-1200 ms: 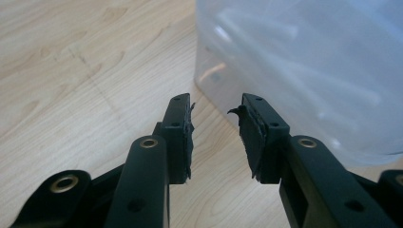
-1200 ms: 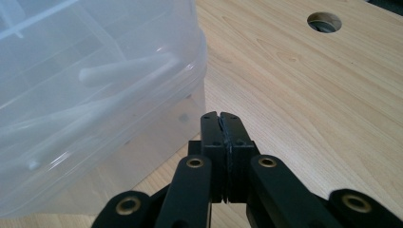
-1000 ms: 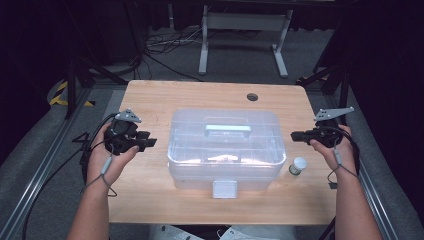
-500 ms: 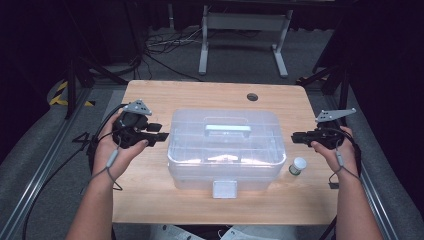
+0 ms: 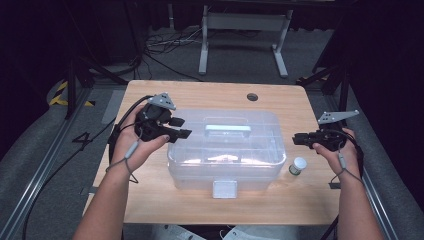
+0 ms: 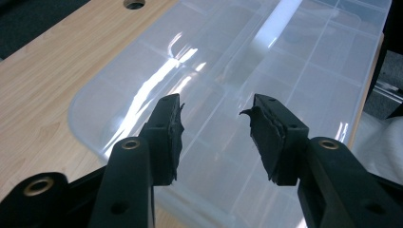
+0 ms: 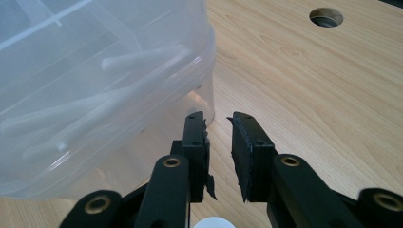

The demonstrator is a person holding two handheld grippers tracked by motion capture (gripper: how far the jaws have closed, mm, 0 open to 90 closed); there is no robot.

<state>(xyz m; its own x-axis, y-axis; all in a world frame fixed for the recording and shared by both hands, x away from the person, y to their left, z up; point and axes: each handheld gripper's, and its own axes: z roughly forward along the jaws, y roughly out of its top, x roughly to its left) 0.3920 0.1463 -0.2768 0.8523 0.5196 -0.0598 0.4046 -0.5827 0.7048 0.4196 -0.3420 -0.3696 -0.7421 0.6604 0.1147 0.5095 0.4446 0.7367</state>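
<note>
A clear plastic organiser box [image 5: 227, 145] with a lid handle [image 5: 228, 129] and a front latch [image 5: 224, 189] sits mid-table. My left gripper [image 5: 182, 127] hovers at the box's left end, its jaws over the lid's edge. In the left gripper view the left gripper [image 6: 214, 107] stands open above the compartmented lid [image 6: 266, 61]; its jaws have just been opening, with nothing between them. My right gripper [image 5: 296, 139] points at the box's right end, a little apart from it. The right gripper [image 7: 217, 118] shows a narrow gap, just opened, with nothing in it, beside the box wall [image 7: 104, 95].
A small jar with a white lid [image 5: 298, 165] stands on the wooden table [image 5: 150, 200] right of the box, just under my right gripper. A cable hole [image 5: 252, 96] lies at the table's far side. Cables trail off the left edge.
My left hand has moved right and upward, from beside the box to over its left end, and its jaws stand wider. The right hand has stayed put, its jaws parted slightly.
</note>
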